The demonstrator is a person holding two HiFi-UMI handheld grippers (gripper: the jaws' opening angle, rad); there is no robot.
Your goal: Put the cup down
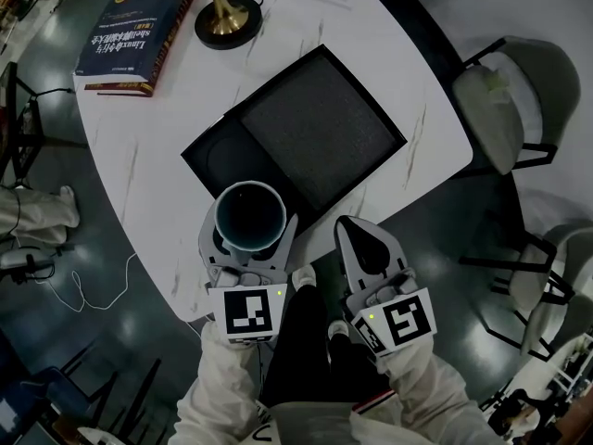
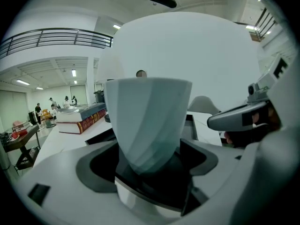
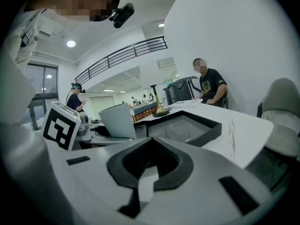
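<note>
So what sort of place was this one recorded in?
Probably a large open office or lab hall rather than a home. A railed mezzanine runs overhead, and people stand at benches far behind. The round white table holds books, with chairs beside it.

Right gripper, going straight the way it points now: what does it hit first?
Probably the black rectangular tray on the white table: the shut, empty right gripper points at its near wall. Height is unclear, so it might meet the table edge first or pass above.
</note>
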